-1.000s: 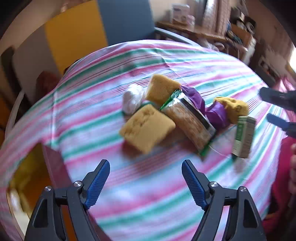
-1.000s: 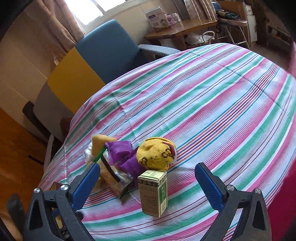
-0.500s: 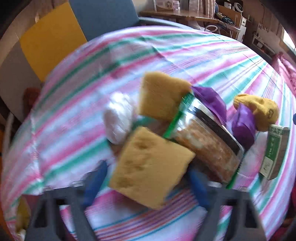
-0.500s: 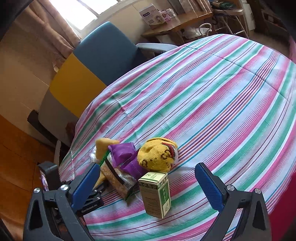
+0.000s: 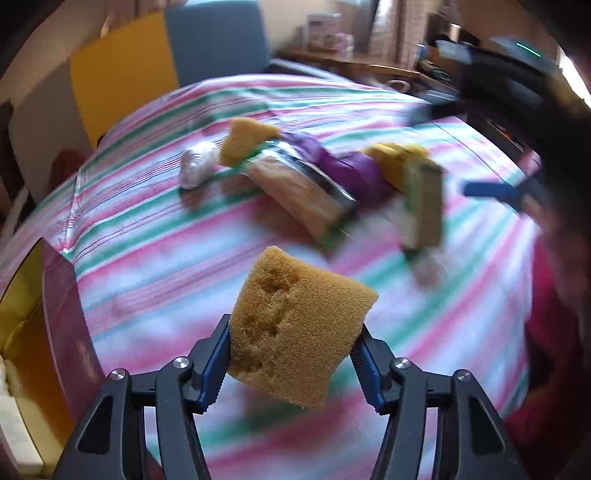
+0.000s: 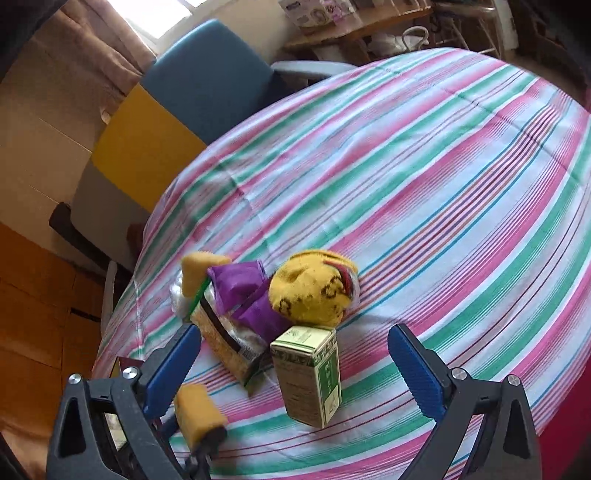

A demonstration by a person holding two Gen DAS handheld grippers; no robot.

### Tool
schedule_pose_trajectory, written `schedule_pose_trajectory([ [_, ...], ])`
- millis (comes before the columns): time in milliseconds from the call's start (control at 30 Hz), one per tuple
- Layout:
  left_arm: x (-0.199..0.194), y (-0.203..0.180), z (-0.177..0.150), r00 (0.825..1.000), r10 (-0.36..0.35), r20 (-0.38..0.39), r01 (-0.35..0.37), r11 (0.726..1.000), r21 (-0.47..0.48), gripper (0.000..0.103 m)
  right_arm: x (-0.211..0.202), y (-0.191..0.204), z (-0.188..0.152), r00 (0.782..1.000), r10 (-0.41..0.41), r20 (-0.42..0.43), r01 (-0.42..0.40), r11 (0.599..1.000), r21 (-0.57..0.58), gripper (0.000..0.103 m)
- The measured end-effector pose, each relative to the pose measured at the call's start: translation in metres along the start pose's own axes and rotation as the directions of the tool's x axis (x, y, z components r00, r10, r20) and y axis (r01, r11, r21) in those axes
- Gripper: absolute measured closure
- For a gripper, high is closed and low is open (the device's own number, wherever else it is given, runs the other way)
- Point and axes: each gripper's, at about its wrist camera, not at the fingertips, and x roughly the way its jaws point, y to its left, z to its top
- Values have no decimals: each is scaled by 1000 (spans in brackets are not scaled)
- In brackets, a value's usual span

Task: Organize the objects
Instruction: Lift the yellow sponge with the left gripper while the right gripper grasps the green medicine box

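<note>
My left gripper (image 5: 293, 363) is shut on a yellow sponge (image 5: 295, 325) and holds it above the striped tablecloth (image 5: 155, 266); the sponge also shows in the right wrist view (image 6: 197, 413). A pile lies beyond: a second sponge (image 5: 243, 140), a white bundle (image 5: 195, 168), a clear food packet (image 5: 299, 192), purple wrappers (image 5: 347, 171), a yellow sock (image 6: 314, 290) and a green carton (image 6: 314, 373) standing upright. My right gripper (image 6: 295, 365) is open, its jaws either side of the carton, apart from it.
An open box with a dark red wall (image 5: 62, 314) sits at the table's left edge. A blue and yellow chair (image 6: 192, 96) stands behind the table. Shelves with clutter (image 6: 354, 22) are at the back.
My left gripper closed on the near sponge and lifted it off the cloth, pulling back from the pile. My right gripper moved closer to the green carton.
</note>
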Motion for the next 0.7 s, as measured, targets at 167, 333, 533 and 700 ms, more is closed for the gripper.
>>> schedule_pose_trajectory([
  [167, -11, -11, -36, 999, -34, 4, 35, 999, -18, 42, 23, 4, -8, 993, 6, -115, -9, 1000, -26, 0],
  [333, -14, -1, -51, 998, -42, 46, 45, 997, -64, 46, 25, 30, -18, 980, 117, -163, -139, 982, -129, 0],
  [533, -15, -1, -53, 997, -48, 67, 53, 996, -77, 46, 17, 30, -18, 989, 96, -113, -111, 984, -137, 0],
  [700, -17, 2, -59, 995, -48, 82, 54, 996, -77, 46, 22, 24, -15, 994, 18, -105, -32, 990, -135, 2],
])
